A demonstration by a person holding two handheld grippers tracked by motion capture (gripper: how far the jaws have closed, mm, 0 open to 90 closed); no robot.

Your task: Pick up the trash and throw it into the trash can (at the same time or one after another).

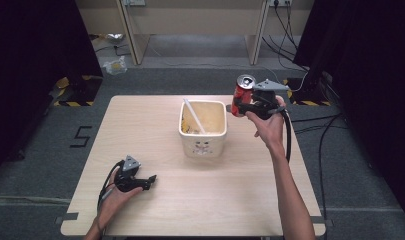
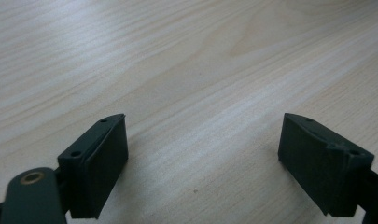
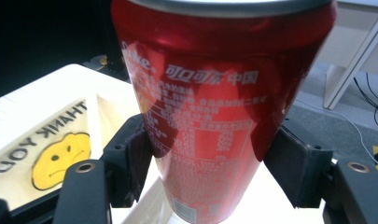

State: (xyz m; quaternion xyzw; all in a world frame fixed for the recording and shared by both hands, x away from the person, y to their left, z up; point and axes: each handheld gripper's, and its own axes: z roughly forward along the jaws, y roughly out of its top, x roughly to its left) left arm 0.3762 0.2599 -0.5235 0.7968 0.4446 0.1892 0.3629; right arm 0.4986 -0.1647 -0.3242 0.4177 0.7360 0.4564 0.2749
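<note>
A red soda can [image 1: 241,91] hangs in the air to the right of the white square bin [image 1: 202,145], held upright by my right gripper [image 1: 240,106]. In the right gripper view both black jaws press the can [image 3: 214,116] at its lower half, with the bin's wall and its smiley print [image 3: 60,156] below left. My left gripper [image 1: 149,180] rests low on the table near its front left. In the left gripper view its jaws stand wide apart with bare wood between them [image 2: 203,163].
The wooden table [image 1: 150,125] carries the bin at its middle; a white straw-like stick [image 1: 194,116] leans inside it. Cables [image 1: 310,120] trail off the right side. A desk's legs and floor clutter stand beyond the far edge.
</note>
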